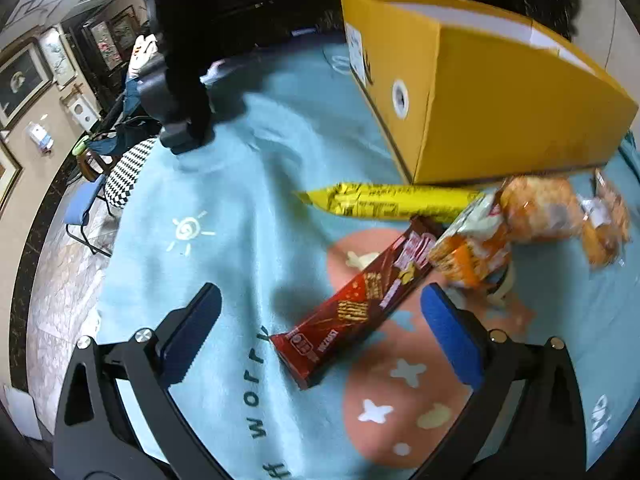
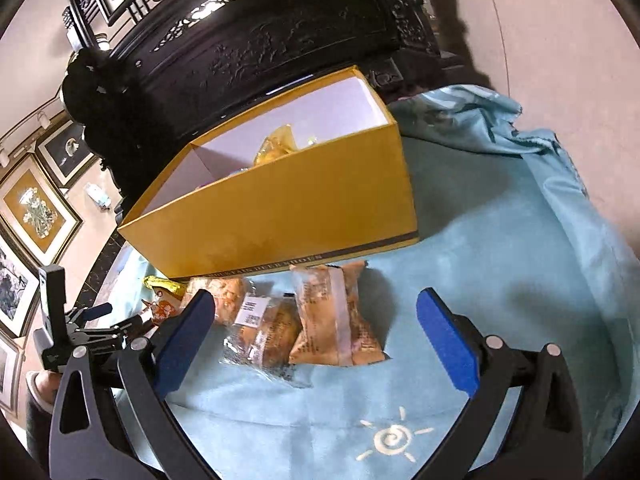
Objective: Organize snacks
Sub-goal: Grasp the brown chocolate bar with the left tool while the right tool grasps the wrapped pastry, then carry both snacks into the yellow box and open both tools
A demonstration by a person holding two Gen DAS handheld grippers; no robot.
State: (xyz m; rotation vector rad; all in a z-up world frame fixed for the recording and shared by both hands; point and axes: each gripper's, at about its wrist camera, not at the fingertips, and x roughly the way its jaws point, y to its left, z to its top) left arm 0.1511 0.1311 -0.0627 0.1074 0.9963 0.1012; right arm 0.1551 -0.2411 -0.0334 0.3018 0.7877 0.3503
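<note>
A yellow cardboard box (image 1: pixel 480 96) stands on the light blue cloth; the right wrist view shows it open (image 2: pixel 288 216) with a yellow packet (image 2: pixel 280 146) inside. In front of it lie a long yellow pack (image 1: pixel 392 202), a dark red biscuit box (image 1: pixel 360 304), an orange-white bag (image 1: pixel 472 248) and clear-wrapped pastries (image 1: pixel 548 212). My left gripper (image 1: pixel 320 324) is open, low over the red box. My right gripper (image 2: pixel 316 332) is open just above two wrapped pastries (image 2: pixel 264 332) (image 2: pixel 340 316). The left gripper also shows in the right wrist view (image 2: pixel 108 320).
The cloth (image 1: pixel 224 208) covers a round table whose left edge drops to a marble floor with folding chairs (image 1: pixel 84 208). A dark carved cabinet (image 2: pixel 260 40) stands right behind the box. A black stand (image 1: pixel 180 120) rests on the cloth at the far left.
</note>
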